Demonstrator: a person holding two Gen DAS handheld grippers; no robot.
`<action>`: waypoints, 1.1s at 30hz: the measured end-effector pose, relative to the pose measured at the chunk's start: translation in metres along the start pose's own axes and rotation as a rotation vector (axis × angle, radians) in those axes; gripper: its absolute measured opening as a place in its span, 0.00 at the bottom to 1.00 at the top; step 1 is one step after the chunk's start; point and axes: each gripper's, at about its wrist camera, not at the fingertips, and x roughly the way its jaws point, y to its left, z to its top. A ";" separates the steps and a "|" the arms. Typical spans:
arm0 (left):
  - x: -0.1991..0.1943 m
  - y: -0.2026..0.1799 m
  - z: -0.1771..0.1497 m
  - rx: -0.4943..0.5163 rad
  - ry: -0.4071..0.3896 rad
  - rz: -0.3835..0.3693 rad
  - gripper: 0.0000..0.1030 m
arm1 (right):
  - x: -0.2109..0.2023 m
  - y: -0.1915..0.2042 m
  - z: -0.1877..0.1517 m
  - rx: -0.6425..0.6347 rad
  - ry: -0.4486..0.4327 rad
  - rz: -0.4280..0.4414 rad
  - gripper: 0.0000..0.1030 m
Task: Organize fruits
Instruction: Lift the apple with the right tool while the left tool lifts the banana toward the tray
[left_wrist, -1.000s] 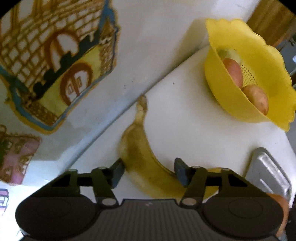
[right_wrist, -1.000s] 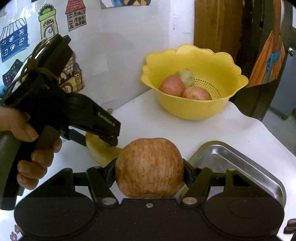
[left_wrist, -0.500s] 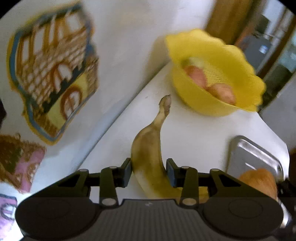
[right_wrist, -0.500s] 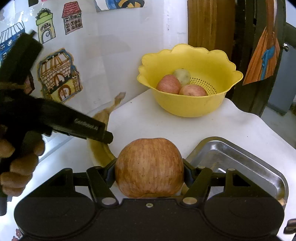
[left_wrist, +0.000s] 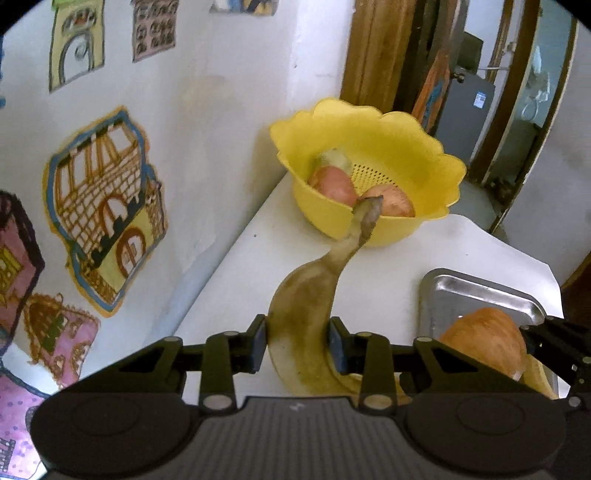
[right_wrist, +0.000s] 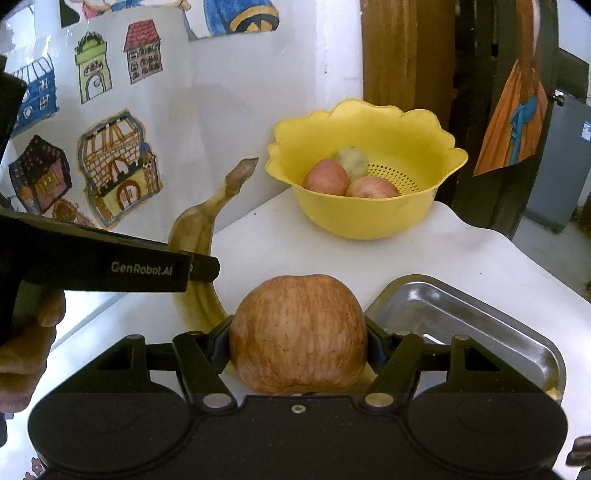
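Observation:
My left gripper (left_wrist: 297, 341) is shut on a spotted yellow banana (left_wrist: 301, 295) and holds it lifted above the white table, stem pointing up toward the yellow bowl (left_wrist: 373, 147). The banana (right_wrist: 201, 229) also shows in the right wrist view, behind the left gripper's black body (right_wrist: 110, 262). My right gripper (right_wrist: 297, 338) is shut on a red-striped apple (right_wrist: 297, 332), which also shows in the left wrist view (left_wrist: 484, 339). The bowl (right_wrist: 369, 221) holds two reddish apples (right_wrist: 327, 177) and a greenish fruit (right_wrist: 352, 160).
A steel tray (right_wrist: 476, 314) lies on the white table (right_wrist: 480, 251) at the right, near the table's edge; it also shows in the left wrist view (left_wrist: 476, 291). A wall with house drawings (left_wrist: 103, 206) runs along the table's left side. A wooden door frame stands behind the bowl.
My left gripper closed on the banana and lifted it off the table, tilting its stem upward. The right gripper kept hold of the apple, almost still.

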 end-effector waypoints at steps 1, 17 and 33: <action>0.001 -0.002 0.002 0.004 -0.004 0.003 0.36 | -0.001 0.000 -0.001 0.000 -0.003 -0.002 0.68; -0.030 -0.040 0.018 0.038 -0.098 -0.004 0.36 | -0.039 -0.026 -0.015 0.054 -0.061 -0.072 0.68; -0.020 -0.114 0.024 0.122 -0.102 -0.086 0.36 | -0.068 -0.077 -0.056 0.173 -0.039 -0.158 0.68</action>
